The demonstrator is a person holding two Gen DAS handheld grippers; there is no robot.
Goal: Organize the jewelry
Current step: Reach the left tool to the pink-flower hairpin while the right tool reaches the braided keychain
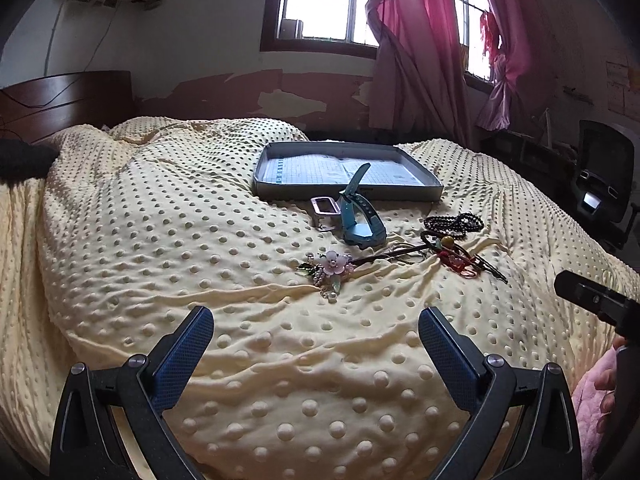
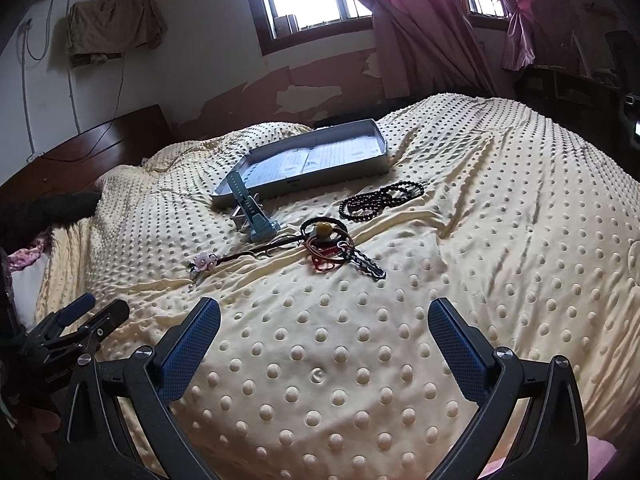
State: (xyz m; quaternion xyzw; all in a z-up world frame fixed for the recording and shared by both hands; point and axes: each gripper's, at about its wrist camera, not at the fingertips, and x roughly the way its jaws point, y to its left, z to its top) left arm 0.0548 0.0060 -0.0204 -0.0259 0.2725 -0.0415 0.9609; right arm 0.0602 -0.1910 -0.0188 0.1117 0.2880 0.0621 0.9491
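Jewelry lies on a yellow dotted bedspread (image 1: 240, 264) in front of a shallow grey tray (image 1: 280, 190) (image 2: 376, 168). A blue watch (image 1: 358, 216) (image 2: 256, 216) stands beside a small metal frame (image 1: 325, 205). A pink flower hairpin (image 1: 336, 264) (image 2: 204, 262) lies nearest. Black bead strings (image 1: 454, 224) (image 2: 380, 200) and a tangle of red cords and bracelets (image 1: 460, 260) (image 2: 328, 248) lie to the right. My left gripper (image 1: 316, 340) hovers open, short of the hairpin. My right gripper (image 2: 324, 332) is open too, empty, short of the bracelets.
A dark wooden headboard (image 1: 68, 96) stands at the left. Pink curtains (image 1: 420, 40) hang by the window behind the bed. A black chair (image 1: 604, 176) sits at the far right. The right gripper's body (image 1: 592, 300) shows at the left view's edge.
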